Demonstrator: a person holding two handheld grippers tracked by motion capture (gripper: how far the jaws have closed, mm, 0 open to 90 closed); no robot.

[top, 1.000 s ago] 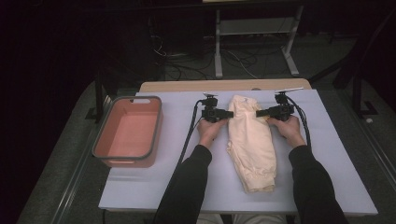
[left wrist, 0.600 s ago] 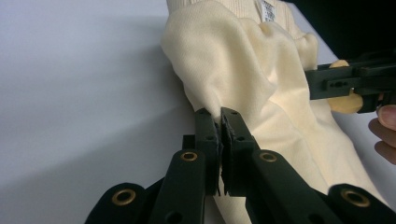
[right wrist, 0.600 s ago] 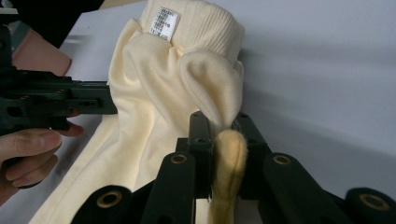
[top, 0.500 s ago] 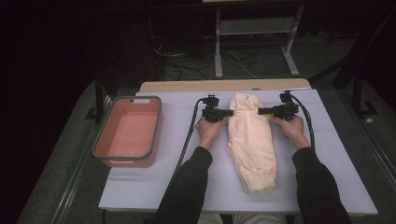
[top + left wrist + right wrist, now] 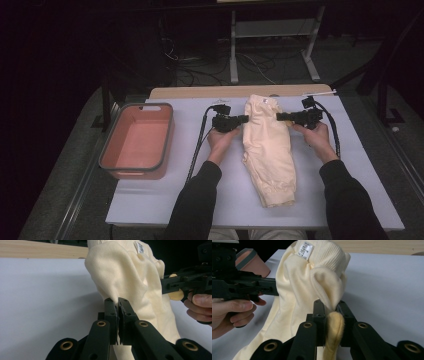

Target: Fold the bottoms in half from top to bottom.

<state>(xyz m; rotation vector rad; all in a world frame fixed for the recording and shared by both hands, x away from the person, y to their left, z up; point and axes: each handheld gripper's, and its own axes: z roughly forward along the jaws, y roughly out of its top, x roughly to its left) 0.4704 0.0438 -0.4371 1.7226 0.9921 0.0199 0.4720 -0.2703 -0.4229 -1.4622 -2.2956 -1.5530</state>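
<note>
We see the cream garment [image 5: 269, 150] lying lengthwise down the middle of the white table [image 5: 150, 200], its ribbed waistband and label at the far end, with the pink bin [image 5: 136, 142] well apart to the left; it looks soft, light and limp, so it will sag and fold wherever it hangs free. We judge the far corners beside the waistband the best places to take hold, and there the left gripper [image 5: 118, 305] is clamped tight on a thin pinch of its left edge. The right gripper [image 5: 329, 308] is closed over a thicker bunched fold on its right edge, though how deep that bite goes is hard to judge.
</note>
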